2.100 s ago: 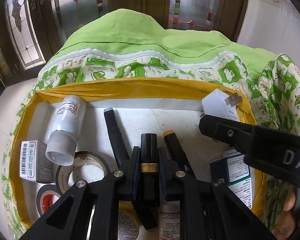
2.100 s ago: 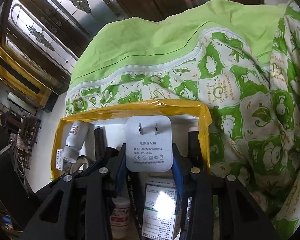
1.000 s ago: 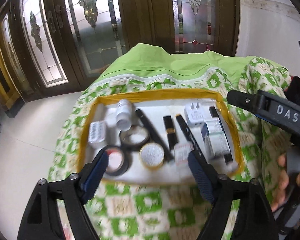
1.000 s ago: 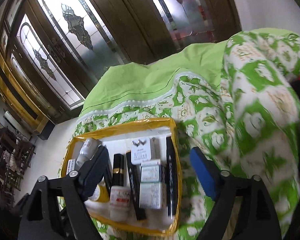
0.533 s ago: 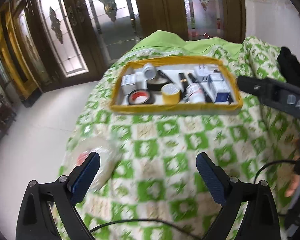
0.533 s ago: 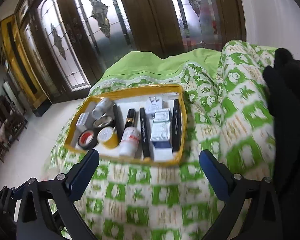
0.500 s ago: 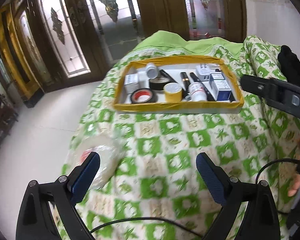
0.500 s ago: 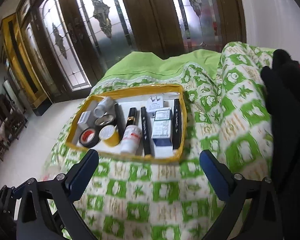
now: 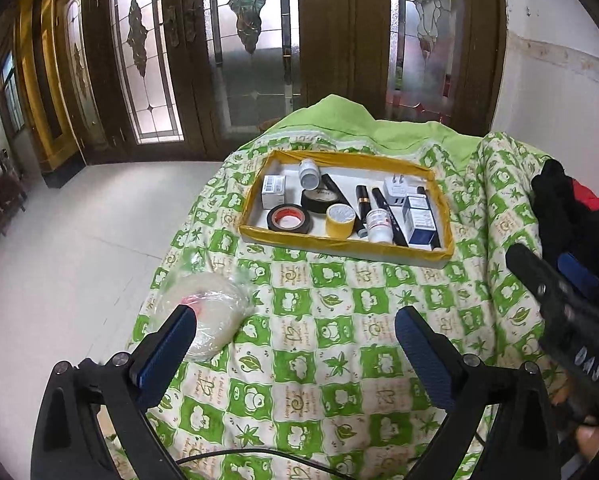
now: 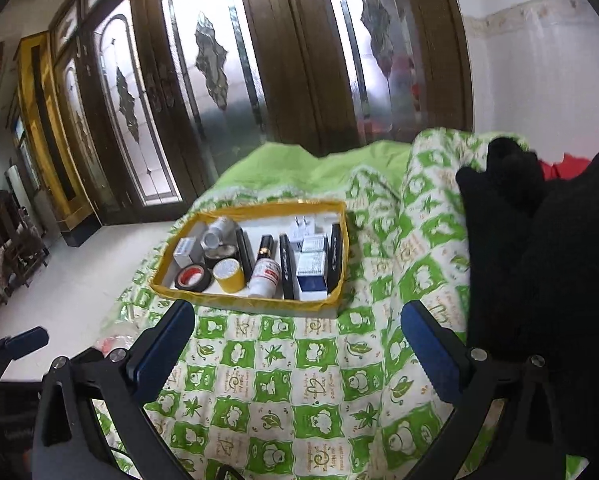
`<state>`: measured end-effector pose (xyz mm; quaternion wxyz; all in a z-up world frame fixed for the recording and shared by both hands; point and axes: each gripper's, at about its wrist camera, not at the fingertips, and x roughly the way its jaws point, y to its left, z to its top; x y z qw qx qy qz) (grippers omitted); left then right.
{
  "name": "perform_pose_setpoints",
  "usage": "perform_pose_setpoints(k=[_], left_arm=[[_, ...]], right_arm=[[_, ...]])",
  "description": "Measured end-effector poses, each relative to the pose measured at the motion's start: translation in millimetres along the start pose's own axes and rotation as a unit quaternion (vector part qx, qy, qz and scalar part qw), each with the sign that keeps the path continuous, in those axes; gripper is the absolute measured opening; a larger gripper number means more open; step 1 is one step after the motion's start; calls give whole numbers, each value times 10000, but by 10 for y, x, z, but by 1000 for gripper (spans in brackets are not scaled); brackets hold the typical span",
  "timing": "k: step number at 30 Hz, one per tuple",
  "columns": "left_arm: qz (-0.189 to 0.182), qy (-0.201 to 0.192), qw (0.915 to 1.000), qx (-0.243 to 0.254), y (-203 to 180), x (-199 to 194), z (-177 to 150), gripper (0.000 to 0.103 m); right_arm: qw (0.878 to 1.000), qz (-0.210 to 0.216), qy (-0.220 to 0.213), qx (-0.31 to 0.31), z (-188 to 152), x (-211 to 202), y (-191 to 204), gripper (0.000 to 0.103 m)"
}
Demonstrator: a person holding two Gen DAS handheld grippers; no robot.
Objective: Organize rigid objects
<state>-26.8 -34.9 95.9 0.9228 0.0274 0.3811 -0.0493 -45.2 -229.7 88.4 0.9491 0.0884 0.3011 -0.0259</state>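
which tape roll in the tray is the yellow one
The yellow tape roll stands at the tray's near edge, right of the black roll with a red core.

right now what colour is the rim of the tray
Yellow; the tray rim shows best in the left wrist view.

Dark wooden doors (image 9: 331,40) with frosted leaded glass stand behind a pale tiled floor (image 9: 71,216) and white wall (image 9: 559,92).

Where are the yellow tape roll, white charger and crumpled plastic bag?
yellow tape roll (image 9: 340,220), left wrist view, on its top face.
white charger (image 9: 396,193), left wrist view, on its body below the prongs.
plastic bag (image 9: 207,312), left wrist view, on its middle.
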Motion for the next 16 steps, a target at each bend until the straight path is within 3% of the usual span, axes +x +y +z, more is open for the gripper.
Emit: perform_pose_setpoints(k=[16], left_arm=[[344,-352,9987,106,18,-130,35,101]], right_arm=[[9998,5,197,12,-58,42,-6,103]])
